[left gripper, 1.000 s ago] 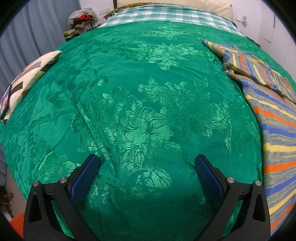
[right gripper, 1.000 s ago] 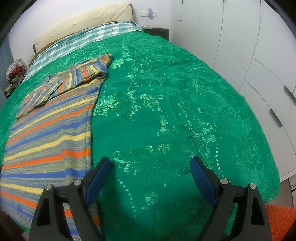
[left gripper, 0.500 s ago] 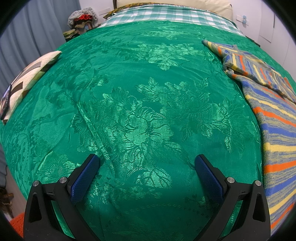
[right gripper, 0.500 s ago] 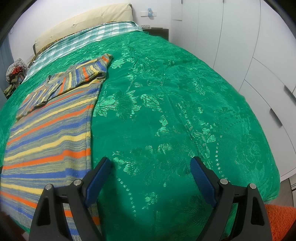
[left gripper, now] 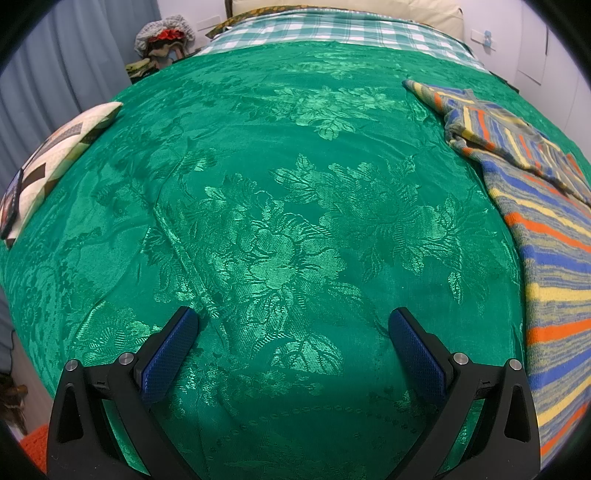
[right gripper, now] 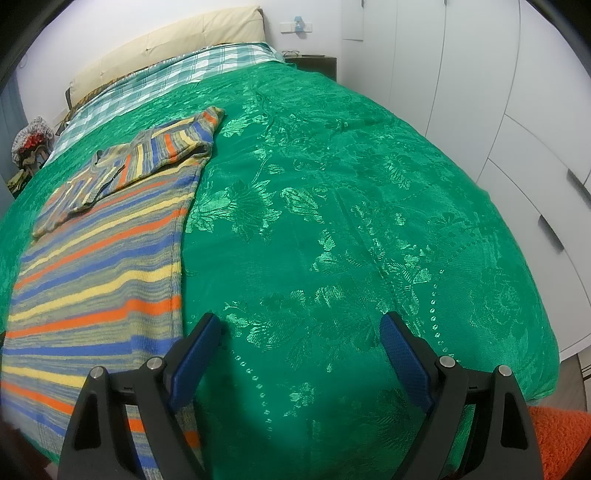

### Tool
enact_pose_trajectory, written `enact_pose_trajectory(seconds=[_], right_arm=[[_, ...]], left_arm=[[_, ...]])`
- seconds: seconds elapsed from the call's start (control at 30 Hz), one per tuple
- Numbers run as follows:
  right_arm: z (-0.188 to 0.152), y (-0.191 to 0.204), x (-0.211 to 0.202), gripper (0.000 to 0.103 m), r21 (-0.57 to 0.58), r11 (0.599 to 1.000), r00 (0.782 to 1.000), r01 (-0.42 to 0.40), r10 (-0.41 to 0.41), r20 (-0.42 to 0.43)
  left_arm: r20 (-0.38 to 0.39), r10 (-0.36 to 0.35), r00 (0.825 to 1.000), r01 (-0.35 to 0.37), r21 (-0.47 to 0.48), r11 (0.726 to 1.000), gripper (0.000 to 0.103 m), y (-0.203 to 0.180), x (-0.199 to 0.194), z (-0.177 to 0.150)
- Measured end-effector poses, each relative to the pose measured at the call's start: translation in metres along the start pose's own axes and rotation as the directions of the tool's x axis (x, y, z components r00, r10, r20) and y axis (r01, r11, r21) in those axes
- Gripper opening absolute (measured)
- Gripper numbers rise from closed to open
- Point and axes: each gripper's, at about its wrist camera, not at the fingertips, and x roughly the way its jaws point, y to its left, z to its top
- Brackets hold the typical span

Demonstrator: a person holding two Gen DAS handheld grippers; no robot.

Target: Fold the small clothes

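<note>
A striped knit garment (right gripper: 99,266) in blue, orange, yellow and grey lies flat on the green bedspread (right gripper: 332,206), its sleeves folded across the top part (right gripper: 147,158). It shows at the right edge of the left wrist view (left gripper: 550,243). My left gripper (left gripper: 293,332) is open and empty above bare bedspread (left gripper: 277,206), left of the garment. My right gripper (right gripper: 299,336) is open and empty, its left finger (right gripper: 195,350) just beside the garment's right edge.
A patterned cushion (left gripper: 48,162) lies at the bed's left edge. A checked sheet (left gripper: 332,29) and a beige headboard (right gripper: 173,48) are at the far end. White wardrobe doors (right gripper: 498,92) stand to the right. An orange rug (right gripper: 561,439) lies on the floor.
</note>
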Motion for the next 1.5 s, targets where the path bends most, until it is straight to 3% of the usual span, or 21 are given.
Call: enact_pose_trajectory(seconds=[0.63, 0.73, 0.8, 0.83, 0.9, 0.97, 1.0, 1.07, 1.13, 1.2, 1.23, 1.27, 1.3, 1.33, 1.37, 1.43, 1.5], right_arm=[[-0.002, 0.001, 0.0, 0.088, -0.008, 1.0, 1.0, 0.005, -0.005, 0.0], [-0.001, 0.001, -0.001, 0.088, -0.015, 1.0, 1.0, 0.003, -0.003, -0.006], [0.005, -0.002, -0.009, 0.088, -0.004, 1.0, 0.999, -0.03, 0.03, -0.021], [0.009, -0.006, -0.017, 0.088, 0.011, 0.997, 0.997, -0.073, 0.073, -0.024], [0.015, -0.01, -0.036, 0.088, 0.007, 0.986, 0.985, -0.165, 0.166, -0.041], [0.017, -0.01, -0.045, 0.088, -0.013, 0.968, 0.963, -0.251, 0.248, -0.107], [0.016, -0.01, -0.048, 0.088, -0.011, 0.954, 0.943, -0.301, 0.296, -0.15], [0.01, -0.007, -0.047, 0.085, 0.011, 0.928, 0.903, -0.372, 0.365, -0.226], [0.002, 0.002, -0.044, 0.076, 0.024, 0.907, 0.871, -0.421, 0.412, -0.269], [-0.007, 0.014, -0.037, 0.067, 0.022, 0.893, 0.841, -0.45, 0.432, -0.324], [-0.014, 0.021, -0.031, 0.062, 0.014, 0.888, 0.825, -0.459, 0.433, -0.363], [-0.022, 0.03, -0.026, 0.051, -0.003, 0.885, 0.807, -0.465, 0.423, -0.413], [-0.03, 0.036, -0.022, 0.041, -0.02, 0.882, 0.79, -0.471, 0.411, -0.454], [-0.037, 0.045, -0.017, 0.004, -0.053, 0.88, 0.773, -0.471, 0.383, -0.506], [-0.042, 0.05, -0.015, 0.007, -0.075, 0.881, 0.765, -0.467, 0.36, -0.534], [-0.035, 0.053, -0.019, 0.006, -0.035, 0.865, 0.743, -0.5, 0.408, -0.531], [-0.013, 0.049, -0.028, 0.006, 0.036, 0.845, 0.734, -0.534, 0.484, -0.476]], left_arm=[[0.006, 0.001, 1.0, -0.001, 0.004, 1.0, 0.103, -0.001, 0.0, 0.0], [-0.034, -0.007, 0.999, 0.007, 0.012, 1.0, 0.102, 0.001, -0.006, 0.002], [-0.076, -0.053, 0.996, 0.054, 0.003, 0.999, 0.101, 0.004, -0.025, 0.004], [-0.073, -0.128, 0.989, 0.127, -0.011, 0.992, 0.101, 0.004, -0.039, 0.001], [-0.094, -0.268, 0.959, 0.268, -0.02, 0.963, 0.101, -0.001, -0.062, -0.011], [-0.168, -0.363, 0.917, 0.371, 0.015, 0.929, 0.101, -0.021, -0.07, -0.029], [-0.199, -0.373, 0.906, 0.388, 0.041, 0.921, 0.099, -0.032, -0.069, -0.036], [-0.234, -0.346, 0.908, 0.381, 0.122, 0.917, 0.081, -0.054, -0.069, -0.048], [-0.234, -0.286, 0.929, 0.336, 0.21, 0.918, 0.072, -0.071, -0.072, -0.054], [-0.254, -0.291, 0.922, 0.347, 0.214, 0.913, 0.054, -0.076, -0.076, -0.054], [-0.273, -0.29, 0.917, 0.351, 0.21, 0.913, 0.037, -0.078, -0.076, -0.054], [-0.303, -0.284, 0.91, 0.355, 0.215, 0.91, 0.005, -0.081, -0.074, -0.055], [-0.323, -0.268, 0.907, 0.35, 0.226, 0.909, 0.004, -0.085, -0.073, -0.058], [-0.328, -0.26, 0.908, 0.345, 0.231, 0.91, 0.003, -0.089, -0.076, -0.06], [-0.34, -0.279, 0.898, 0.361, 0.21, 0.908, 0.003, -0.086, -0.077, -0.056], [-0.376, -0.396, 0.838, 0.449, 0.063, 0.891, 0.002, -0.07, -0.077, -0.037], [-0.352, -0.505, 0.788, 0.515, -0.073, 0.854, 0.002, -0.052, -0.076, -0.003]])
